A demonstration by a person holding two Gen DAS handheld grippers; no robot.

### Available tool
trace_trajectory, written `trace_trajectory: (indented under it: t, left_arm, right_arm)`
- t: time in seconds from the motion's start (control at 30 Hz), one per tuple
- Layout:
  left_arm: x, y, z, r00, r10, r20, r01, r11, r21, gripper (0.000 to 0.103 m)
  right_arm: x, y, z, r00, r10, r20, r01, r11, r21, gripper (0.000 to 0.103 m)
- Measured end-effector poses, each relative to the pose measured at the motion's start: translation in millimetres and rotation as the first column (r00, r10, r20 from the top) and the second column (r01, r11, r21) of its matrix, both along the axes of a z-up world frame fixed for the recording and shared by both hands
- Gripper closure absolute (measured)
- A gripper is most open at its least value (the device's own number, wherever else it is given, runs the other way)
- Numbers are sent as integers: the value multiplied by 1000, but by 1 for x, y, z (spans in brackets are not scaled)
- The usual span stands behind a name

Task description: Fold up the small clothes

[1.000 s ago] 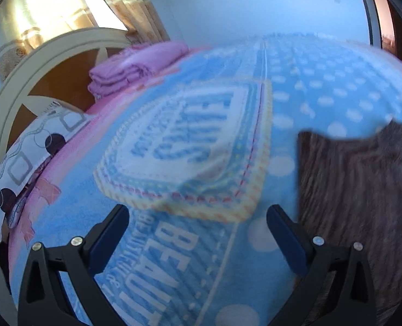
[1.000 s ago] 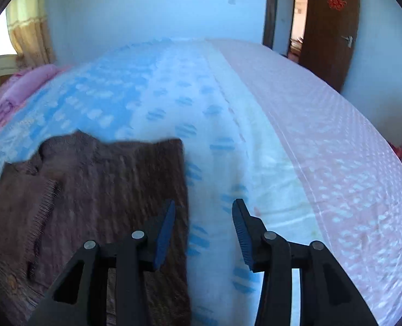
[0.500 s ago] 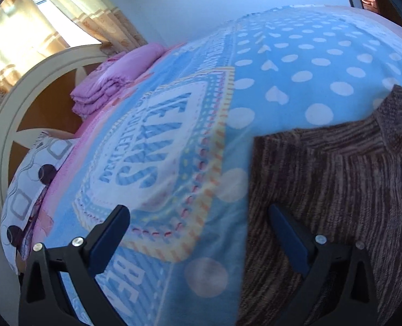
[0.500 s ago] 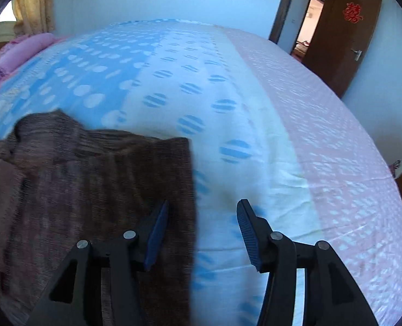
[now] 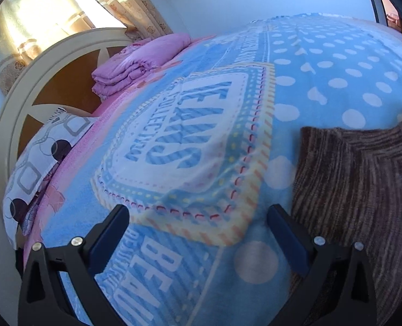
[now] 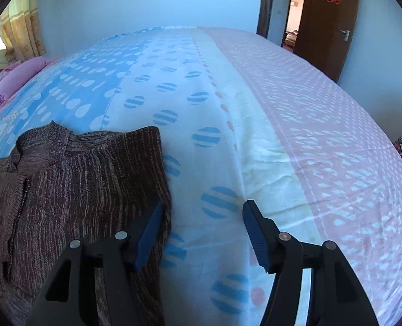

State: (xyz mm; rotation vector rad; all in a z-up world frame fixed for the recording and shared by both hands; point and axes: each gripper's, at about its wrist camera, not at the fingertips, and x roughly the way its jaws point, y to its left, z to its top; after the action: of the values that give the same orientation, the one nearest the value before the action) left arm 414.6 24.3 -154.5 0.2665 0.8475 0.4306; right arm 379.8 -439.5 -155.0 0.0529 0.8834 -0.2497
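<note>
Sweater (image 6: 73, 190): brown ribbed knit, coarse, matt. Bedspread (image 5: 190, 146): soft printed fleece-like cloth, matt. Folded quilt (image 5: 135, 62): smooth pink cloth. Gripper fingers (image 6: 149, 231): matt black plastic, ridged blue pads. Door (image 6: 328, 21): dark wood

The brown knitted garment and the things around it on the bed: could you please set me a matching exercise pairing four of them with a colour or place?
Things:
1. brown knitted garment
2. folded quilt
3. patterned pillow
4. door

Descriptions:
A. pink-purple, stacked near the headboard
B. white with grey squares and dark circles, at the bed's edge
C. dark wood, with a red ornament on it
D. striped knit, lying flat on the blue dotted blanket

Pairs: 1-D, 2-A, 3-B, 4-C
</note>
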Motion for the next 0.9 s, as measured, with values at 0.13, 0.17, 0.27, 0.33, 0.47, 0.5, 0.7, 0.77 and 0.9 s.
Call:
trace_trajectory:
  t: [0.13,0.17,0.27,0.33,0.47,0.5,0.7,0.77,0.9]
  left_arm:
    - [-23,7,5,999,-18,27,19,1000,-7,0]
    - [-27,9,6,999,-18,29,18,1000,-7,0]
    - [-50,18,10,999,-36,35,37,998,-49,0]
    - [-69,21,15,997,-59,46,61,996,-59,0]
    - [-119,23,27,990,-116,82,123,987,-99,0]
    - [-133,24,29,988,-132,85,141,984,-110,0]
    - [-196,29,36,978,-171,122,186,974,-129,0]
    - [-212,32,41,978,-147,149,168,975,-142,0]
    - [-236,31,49,972,-180,148,201,969,-143,0]
  right_arm:
    - [-34,15,2,993,117,-10,-116,990,76,42]
    - [-40,18,-3,990,133,-39,-131,990,53,42]
    - [-58,5,-6,995,94,-32,-94,995,17,42]
    - [-61,-5,-4,999,32,-44,-33,999,-21,43]
    - [-78,-14,2,999,25,-34,-23,998,51,43]
    - [-86,-11,6,999,34,-23,-33,998,55,43]
    - [-139,15,17,995,103,4,-102,988,119,43]
    - [-157,23,18,993,118,11,-118,985,128,43]
    - [-196,40,22,987,157,32,-160,977,140,43]
